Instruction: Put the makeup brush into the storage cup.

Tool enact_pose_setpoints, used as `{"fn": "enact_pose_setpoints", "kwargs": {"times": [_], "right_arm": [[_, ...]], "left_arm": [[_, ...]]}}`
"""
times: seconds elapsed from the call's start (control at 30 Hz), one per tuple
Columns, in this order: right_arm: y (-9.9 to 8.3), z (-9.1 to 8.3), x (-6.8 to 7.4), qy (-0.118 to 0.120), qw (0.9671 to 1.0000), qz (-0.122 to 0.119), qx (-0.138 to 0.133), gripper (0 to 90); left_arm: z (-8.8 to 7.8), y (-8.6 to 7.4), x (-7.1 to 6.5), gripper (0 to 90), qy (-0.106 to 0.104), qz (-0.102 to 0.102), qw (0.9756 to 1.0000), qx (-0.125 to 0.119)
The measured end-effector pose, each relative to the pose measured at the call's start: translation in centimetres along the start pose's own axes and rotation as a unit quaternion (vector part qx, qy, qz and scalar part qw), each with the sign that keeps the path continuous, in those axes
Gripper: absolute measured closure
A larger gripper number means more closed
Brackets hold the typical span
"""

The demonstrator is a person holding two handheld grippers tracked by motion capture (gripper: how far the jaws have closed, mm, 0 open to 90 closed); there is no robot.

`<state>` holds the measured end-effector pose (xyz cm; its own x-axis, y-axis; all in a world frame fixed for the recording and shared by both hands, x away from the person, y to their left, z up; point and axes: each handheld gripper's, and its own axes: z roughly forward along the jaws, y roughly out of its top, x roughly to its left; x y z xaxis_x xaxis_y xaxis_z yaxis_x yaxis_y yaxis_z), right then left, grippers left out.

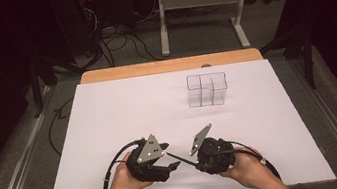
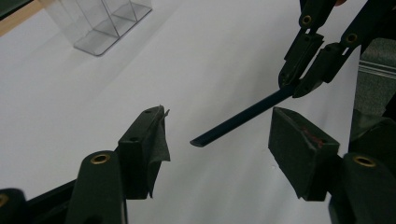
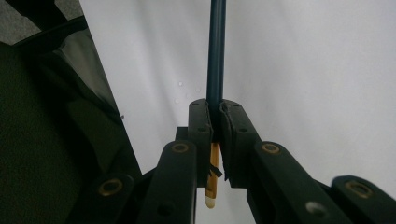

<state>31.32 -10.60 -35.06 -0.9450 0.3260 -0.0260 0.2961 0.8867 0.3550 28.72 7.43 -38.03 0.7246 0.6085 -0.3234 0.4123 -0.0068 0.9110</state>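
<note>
A thin dark blue pencil (image 3: 216, 56) with a tan back end runs straight out from my right gripper (image 3: 215, 105), which is shut on it. In the high view both grippers sit near the table's front edge and face each other, the right gripper (image 1: 196, 162) pointing left. The pencil (image 1: 181, 158) reaches toward the left gripper (image 1: 170, 157). In the left gripper view the pencil's free tip (image 2: 243, 116) hangs between the wide-apart jaws of my left gripper (image 2: 217, 126). Neither pad touches it. The right gripper (image 2: 294, 86) holds the pencil's other end at the upper right.
A clear plastic container (image 1: 207, 88) with compartments stands on the white sheet (image 1: 123, 111) toward the back right; it is also in the left gripper view (image 2: 100, 21). A wooden table edge (image 1: 167, 66) runs along the back. Cables and a frame lie on the floor beyond.
</note>
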Motion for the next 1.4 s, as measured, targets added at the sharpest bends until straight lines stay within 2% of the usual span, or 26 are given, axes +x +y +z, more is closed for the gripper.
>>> {"fn": "enact_pose_setpoints", "kwargs": {"times": [0.13, 0.3, 0.4, 0.93, 1.07, 1.3, 1.4], "right_arm": [[0.2, 0.2, 0.0, 0.002, 1.0000, -0.002, 0.004, 85.3], [0.5, 0.4, 0.1, 0.004, 0.9999, -0.007, 0.010, 85.3], [0.5, 0.5, 0.1, 0.006, 0.9999, -0.006, 0.009, 85.3], [0.7, 0.3, 0.0, 0.016, 0.9998, -0.001, 0.016, 85.3], [0.7, 0.2, -0.1, 0.023, 0.9996, 0.003, 0.017, 85.3], [0.9, 0.3, -0.1, 0.030, 0.9994, -0.002, 0.019, 85.4], [1.0, 0.3, 0.0, 0.031, 0.9992, 0.003, 0.023, 85.4]], "left_arm": [[0.2, -0.3, -0.1, 38.4, 0.001, 0.009, 0.9999, 0.007], [0.5, -0.9, -0.2, 39.8, 0.016, 0.042, 0.9988, 0.020], [0.6, -1.0, -0.3, 40.6, 0.017, 0.050, 0.9984, 0.021], [0.8, -1.4, -0.7, 46.6, 0.017, 0.067, 0.9972, 0.030], [0.8, -1.6, -0.7, 46.4, 0.025, 0.082, 0.9958, 0.033], [1.0, -1.8, -0.8, 46.4, 0.031, 0.091, 0.9948, 0.033], [1.0, -1.9, -0.9, 45.2, 0.035, 0.100, 0.9939, 0.031]]}}
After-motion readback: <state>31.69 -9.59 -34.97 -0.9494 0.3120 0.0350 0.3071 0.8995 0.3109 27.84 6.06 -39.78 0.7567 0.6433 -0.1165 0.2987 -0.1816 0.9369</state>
